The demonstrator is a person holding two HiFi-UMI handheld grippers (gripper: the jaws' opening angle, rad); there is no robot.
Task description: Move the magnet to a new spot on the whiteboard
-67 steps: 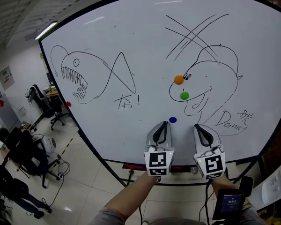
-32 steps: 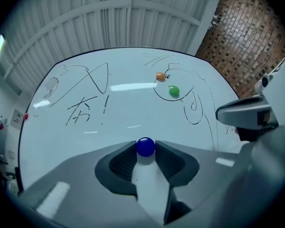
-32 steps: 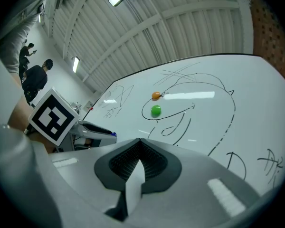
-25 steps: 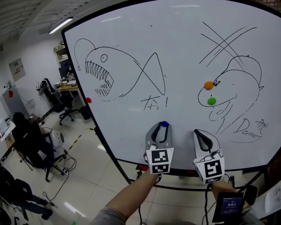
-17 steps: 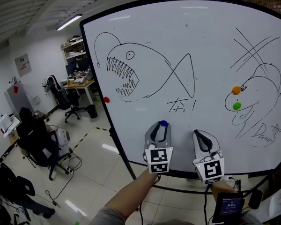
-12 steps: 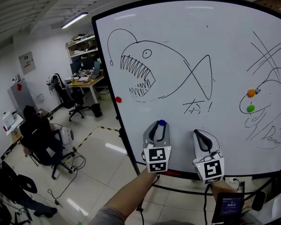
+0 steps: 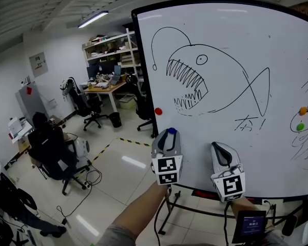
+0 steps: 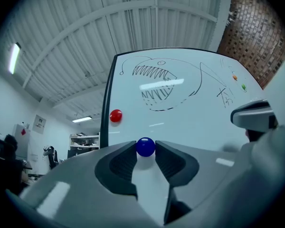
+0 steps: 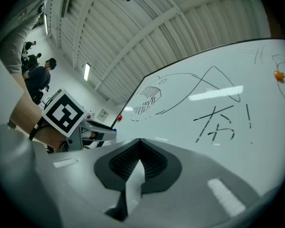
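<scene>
Carrying blue magnet (image 8: pixel 145 146), pinched in left gripper (image 7: pixel 167 134), well leftward along whiteboard (image 7: pixel 236 50) from its old spot, still unplaced; right gripper (image 9: pixel 139 142) closed, empty.

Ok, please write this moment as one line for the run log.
left gripper: shut on blue magnet | right gripper: shut, empty | whiteboard: ahead

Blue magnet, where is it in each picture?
Head view: blue magnet lower middle, at the left gripper tip.
Left gripper view: centre, pinched between the fingers.
Right gripper view: seemingly a tiny blue speck left of centre.
Shared landmark: the red magnet.
</scene>
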